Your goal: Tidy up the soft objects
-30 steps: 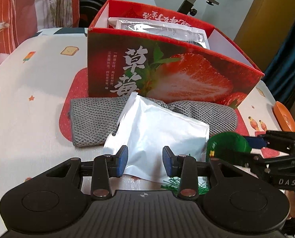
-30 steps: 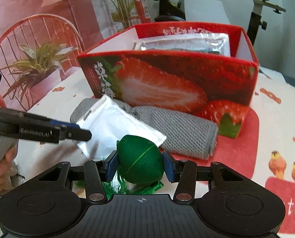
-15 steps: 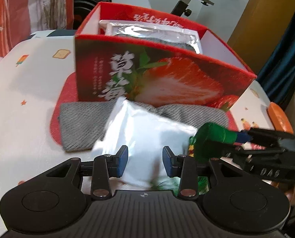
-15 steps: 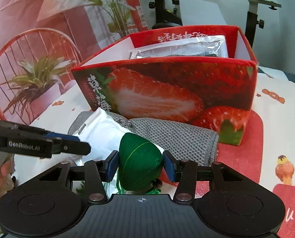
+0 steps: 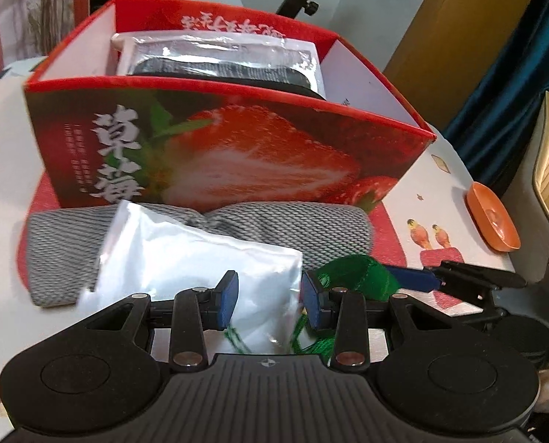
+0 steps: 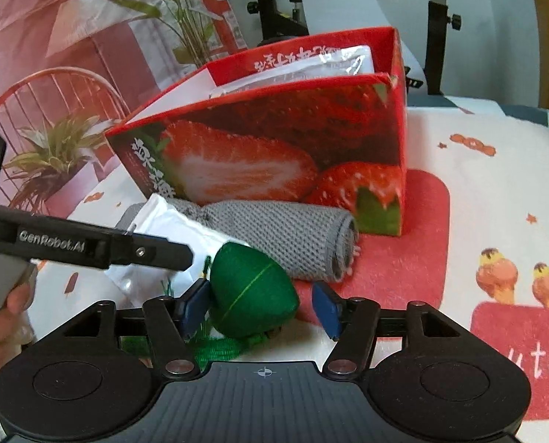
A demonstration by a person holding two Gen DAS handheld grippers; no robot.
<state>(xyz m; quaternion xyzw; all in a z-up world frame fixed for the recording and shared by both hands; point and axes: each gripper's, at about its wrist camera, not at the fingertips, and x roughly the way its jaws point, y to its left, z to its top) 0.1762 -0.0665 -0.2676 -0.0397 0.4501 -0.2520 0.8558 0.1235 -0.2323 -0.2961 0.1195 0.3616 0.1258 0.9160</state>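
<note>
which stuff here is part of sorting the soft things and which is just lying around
Job:
- white pouch
- green stuffed ornament
- grey knit roll
- strawberry box
- silver packet, already in the box

Lying about:
- orange dish
- exercise bike

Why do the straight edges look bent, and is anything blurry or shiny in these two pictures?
Left wrist view: the fisheye lens bows the strawberry box, motion smears the white pouch and green pouch, and the silver packet in the box glares. Right wrist view: sharper, with the same bowing toward the edges; the green pouch is crisp, the silver packet washed out.
</note>
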